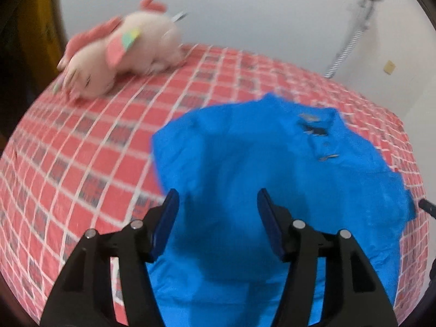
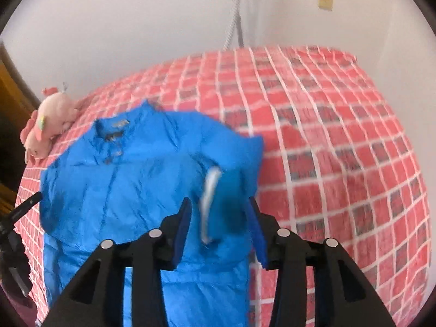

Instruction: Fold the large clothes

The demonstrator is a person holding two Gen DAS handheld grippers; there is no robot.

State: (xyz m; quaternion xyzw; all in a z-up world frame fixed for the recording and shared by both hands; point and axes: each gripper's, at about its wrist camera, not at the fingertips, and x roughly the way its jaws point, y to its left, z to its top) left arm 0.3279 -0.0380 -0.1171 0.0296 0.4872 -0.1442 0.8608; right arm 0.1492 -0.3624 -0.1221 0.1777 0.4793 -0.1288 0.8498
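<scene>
Shirt (image 1: 259, 163), blue polo, lay collar-far on the checked bedspread (image 1: 81, 150), plush toy (image 1: 122, 49) at far left. Left gripper (image 1: 218, 218) hovered with jaws apart, nothing held. Right gripper (image 2: 219, 226) jaws apart around the folded-in sleeve (image 2: 226, 190), pads seemingly clear. Judgement: lay sleeve flat, then withdraw without dragging

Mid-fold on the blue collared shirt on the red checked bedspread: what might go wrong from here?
1. The sleeve sits between the open right gripper fingers, its white-edged cuff turned up; it may drop crooked and spoil the fold.
2. The blue collared shirt is already creased; folding over the wrinkles would set them.
3. The left gripper hovers open over the body; closing there could bunch fabric.
</scene>
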